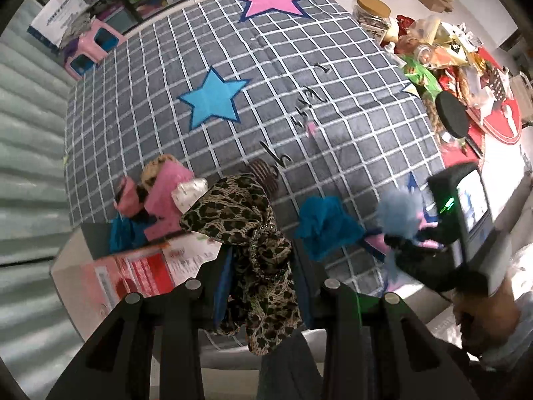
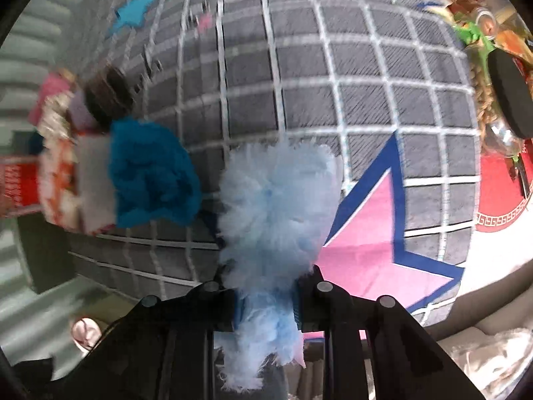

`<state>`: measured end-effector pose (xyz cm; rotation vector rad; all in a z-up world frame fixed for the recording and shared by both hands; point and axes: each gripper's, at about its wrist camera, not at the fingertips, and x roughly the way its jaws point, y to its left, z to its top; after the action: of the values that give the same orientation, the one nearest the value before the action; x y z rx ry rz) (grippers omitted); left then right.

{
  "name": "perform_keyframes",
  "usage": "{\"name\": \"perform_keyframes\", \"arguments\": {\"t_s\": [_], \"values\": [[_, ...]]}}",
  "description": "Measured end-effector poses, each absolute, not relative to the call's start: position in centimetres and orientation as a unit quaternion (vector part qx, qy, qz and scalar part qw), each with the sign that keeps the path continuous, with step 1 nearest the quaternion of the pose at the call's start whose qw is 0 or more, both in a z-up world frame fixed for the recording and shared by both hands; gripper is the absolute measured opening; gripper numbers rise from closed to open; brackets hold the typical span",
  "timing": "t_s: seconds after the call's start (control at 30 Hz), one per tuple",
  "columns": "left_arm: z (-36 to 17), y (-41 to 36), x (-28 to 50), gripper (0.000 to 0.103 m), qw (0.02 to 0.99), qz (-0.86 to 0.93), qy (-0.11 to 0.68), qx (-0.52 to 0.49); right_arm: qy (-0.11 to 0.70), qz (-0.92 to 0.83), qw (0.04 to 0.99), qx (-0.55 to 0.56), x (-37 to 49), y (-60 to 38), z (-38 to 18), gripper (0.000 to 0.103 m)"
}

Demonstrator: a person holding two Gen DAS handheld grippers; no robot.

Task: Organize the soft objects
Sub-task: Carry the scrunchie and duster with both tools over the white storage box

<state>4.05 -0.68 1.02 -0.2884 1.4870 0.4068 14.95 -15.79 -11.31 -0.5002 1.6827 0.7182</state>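
The leopard-print fabric scrunchie (image 1: 256, 253) hangs clamped in the left gripper (image 1: 260, 286). The right gripper (image 2: 266, 303) pinches a fluffy pale-blue scrunchie (image 2: 273, 200); its loose fur could slip free.

A leopard-print scrunchie (image 1: 253, 233) in tan and black. A pale blue fluffy scrunchie (image 2: 276, 196). A teal scrunchie (image 1: 324, 230). A grey blanket (image 1: 283, 76) with a white grid, pink and blue stars. Black claws.
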Motion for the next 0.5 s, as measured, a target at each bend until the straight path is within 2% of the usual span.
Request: {"name": "perform_keyframes", "arguments": {"t_s": [0.2, 0.5], "values": [[1.3, -2.1, 2.9, 0.037, 0.707, 0.190, 0.663, -0.154, 0.709, 0.332, 0.591, -0.194, 16.5, -16.2, -7.0, 0.023], [1.7, -2.3, 1.1, 0.037, 0.716, 0.194, 0.649, -0.170, 0.700, 0.346, 0.593, -0.196, 15.4, -15.5, -5.3, 0.023]]}}
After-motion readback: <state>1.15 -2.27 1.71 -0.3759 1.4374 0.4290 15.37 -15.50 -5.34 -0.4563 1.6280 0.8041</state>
